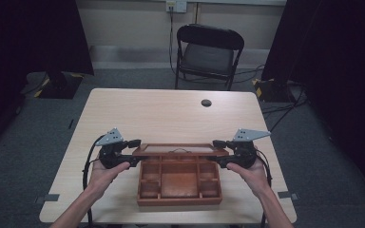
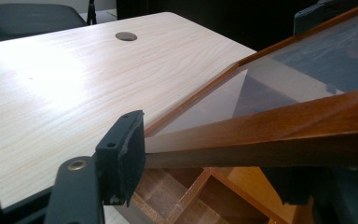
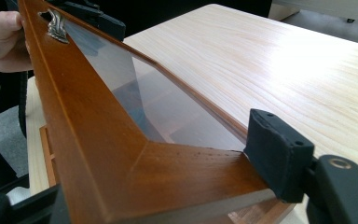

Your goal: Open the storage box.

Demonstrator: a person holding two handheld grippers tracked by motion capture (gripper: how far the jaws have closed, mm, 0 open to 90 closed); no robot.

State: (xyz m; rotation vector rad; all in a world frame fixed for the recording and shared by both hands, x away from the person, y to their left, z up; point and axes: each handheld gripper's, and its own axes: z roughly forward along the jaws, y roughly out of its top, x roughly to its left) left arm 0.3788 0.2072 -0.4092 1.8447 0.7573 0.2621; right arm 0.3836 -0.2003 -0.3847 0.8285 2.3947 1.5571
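A brown wooden box (image 1: 179, 200) with several compartments stands near the table's front edge. Its glass-paned lid (image 1: 180, 149) is tilted up over the back of the box. My left gripper (image 1: 135, 152) holds the lid's left end and my right gripper (image 1: 218, 152) its right end. In the left gripper view the lid frame (image 2: 279, 126) lies across the left gripper (image 2: 205, 172), with one pad (image 2: 121, 154) against its corner. In the right gripper view the right gripper (image 3: 154, 186) has a pad (image 3: 279, 154) pressed on the lid frame (image 3: 121, 154). A metal clasp (image 3: 56, 25) sits on the frame's far part.
The light wooden table (image 1: 161, 114) has a round cable hole (image 1: 206, 102) towards its back. A black folding chair (image 1: 209, 52) stands behind the table. Dark curtains hang at both sides, and cables lie on the floor at the right.
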